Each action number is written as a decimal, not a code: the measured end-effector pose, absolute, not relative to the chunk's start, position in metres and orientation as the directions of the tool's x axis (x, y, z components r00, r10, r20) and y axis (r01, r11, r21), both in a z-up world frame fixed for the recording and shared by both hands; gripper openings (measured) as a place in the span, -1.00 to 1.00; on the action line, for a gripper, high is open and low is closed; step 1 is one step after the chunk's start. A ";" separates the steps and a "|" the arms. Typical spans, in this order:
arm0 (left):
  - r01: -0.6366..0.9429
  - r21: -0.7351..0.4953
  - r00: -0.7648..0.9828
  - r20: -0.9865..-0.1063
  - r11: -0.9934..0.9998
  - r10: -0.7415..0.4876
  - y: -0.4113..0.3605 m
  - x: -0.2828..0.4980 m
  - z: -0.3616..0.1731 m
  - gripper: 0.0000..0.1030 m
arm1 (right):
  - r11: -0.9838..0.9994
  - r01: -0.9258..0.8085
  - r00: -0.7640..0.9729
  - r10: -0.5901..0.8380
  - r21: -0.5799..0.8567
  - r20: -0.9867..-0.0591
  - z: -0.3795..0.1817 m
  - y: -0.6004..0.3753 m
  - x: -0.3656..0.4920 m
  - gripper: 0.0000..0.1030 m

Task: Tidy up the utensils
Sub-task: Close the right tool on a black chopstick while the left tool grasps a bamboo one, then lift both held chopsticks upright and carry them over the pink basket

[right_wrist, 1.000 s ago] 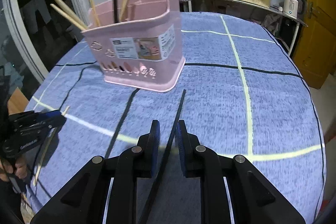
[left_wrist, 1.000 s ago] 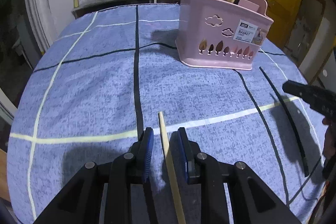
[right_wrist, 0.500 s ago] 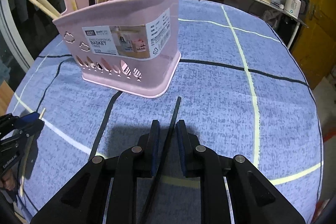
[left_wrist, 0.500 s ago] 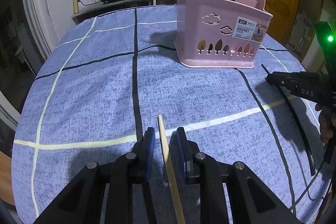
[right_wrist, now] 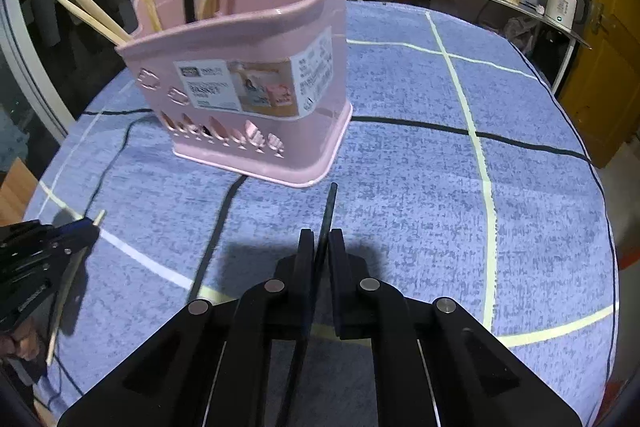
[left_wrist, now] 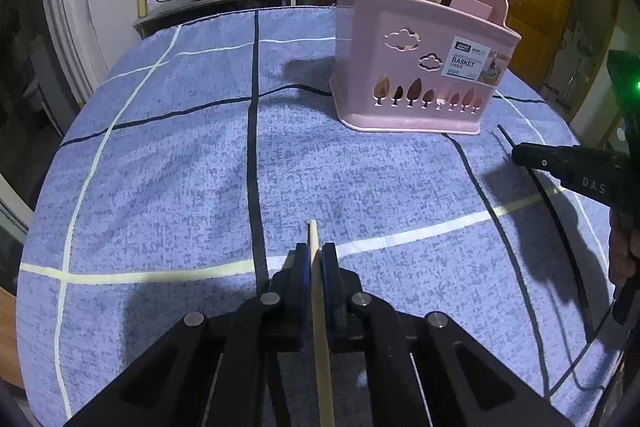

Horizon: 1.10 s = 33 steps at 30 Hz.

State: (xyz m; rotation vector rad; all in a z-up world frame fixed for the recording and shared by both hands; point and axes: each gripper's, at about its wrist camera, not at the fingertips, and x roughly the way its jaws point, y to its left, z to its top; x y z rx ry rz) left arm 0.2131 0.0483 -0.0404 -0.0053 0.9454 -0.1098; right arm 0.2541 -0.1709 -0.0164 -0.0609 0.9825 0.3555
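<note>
Task is sitting partway done. The pink basket (left_wrist: 416, 79) is standing on the desk (left_wrist: 160, 167) and already holding several chopsticks; two more are still outside it, both now being gripped. The left gripper (left_wrist: 316, 259) has just been closing its jaws and is now clenching the pale wooden chopstick (left_wrist: 322, 339), whose tip is poking out just past the jaws, low over the blue cloth. The right gripper (right_wrist: 322, 247) has likewise just been closing and is clamping the black chopstick (right_wrist: 329, 211), tip pointing at the basket's near corner. Left to do: carrying both over and dropping them in. Count: one basket, two grippers, two loose chopsticks; in the basket roughly six pale sticks and one black, exact number hard to tell.
</note>
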 end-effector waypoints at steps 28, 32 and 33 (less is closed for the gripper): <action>0.169 -0.082 0.775 -0.605 0.982 -0.184 0.038 0.176 0.108 -0.90 | 0.906 -0.400 0.713 0.403 0.139 -0.573 0.117 -0.173 0.194 -0.91; 0.179 -0.086 0.777 -0.599 0.980 -0.195 0.035 0.173 0.110 -0.90 | 0.903 -0.406 0.720 0.409 0.137 -0.560 0.121 -0.173 0.188 -0.91; 0.181 -0.087 0.776 -0.599 0.980 -0.197 0.034 0.172 0.111 -0.90 | 0.903 -0.408 0.721 0.410 0.136 -0.558 0.122 -0.173 0.187 -0.91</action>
